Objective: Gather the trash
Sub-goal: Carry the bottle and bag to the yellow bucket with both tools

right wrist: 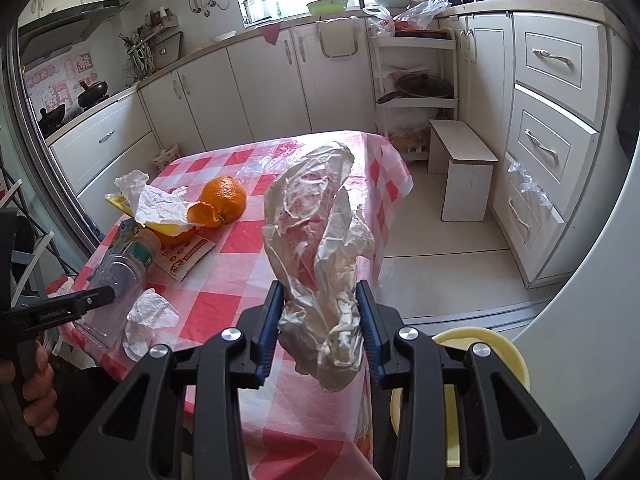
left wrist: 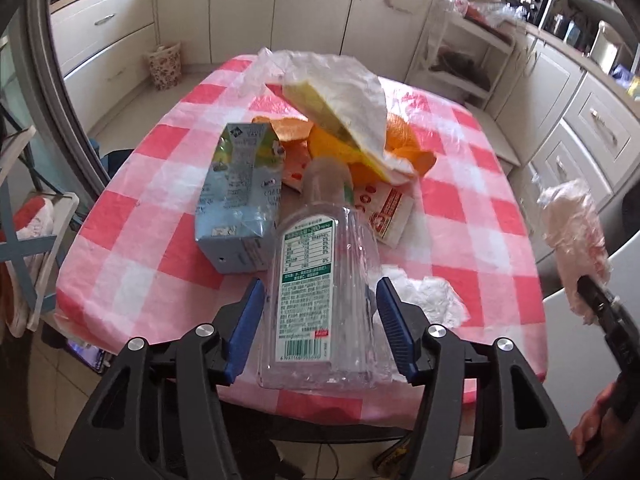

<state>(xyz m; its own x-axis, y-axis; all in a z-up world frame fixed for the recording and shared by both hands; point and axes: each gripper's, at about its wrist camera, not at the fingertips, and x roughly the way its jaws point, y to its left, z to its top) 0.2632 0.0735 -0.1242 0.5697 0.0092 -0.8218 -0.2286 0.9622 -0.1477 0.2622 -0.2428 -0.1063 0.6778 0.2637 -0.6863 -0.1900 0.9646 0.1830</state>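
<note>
My left gripper point(left wrist: 320, 300) stands around a clear plastic bottle point(left wrist: 320, 280) lying at the near edge of the pink checked table point(left wrist: 132, 208); its blue pads point(left wrist: 250, 316) touch or nearly touch the bottle's sides. My right gripper point(right wrist: 320, 312) is shut on a crumpled plastic bag point(right wrist: 320, 232), held up above the table's right edge; the bag also shows in the left wrist view point(left wrist: 576, 236). More trash lies on the table: a milk carton point(left wrist: 240, 192), orange peel point(left wrist: 404, 140), a crumpled tissue point(left wrist: 428, 300), a snack wrapper point(left wrist: 388, 212) and a white paper wrapper point(left wrist: 348, 100).
A yellow bin point(right wrist: 492, 344) stands on the floor below my right gripper. White cabinets point(right wrist: 556, 128), a small stool point(right wrist: 464, 168) and a storage rack point(right wrist: 416, 92) line the kitchen. An orange point(right wrist: 224, 200) sits on the table.
</note>
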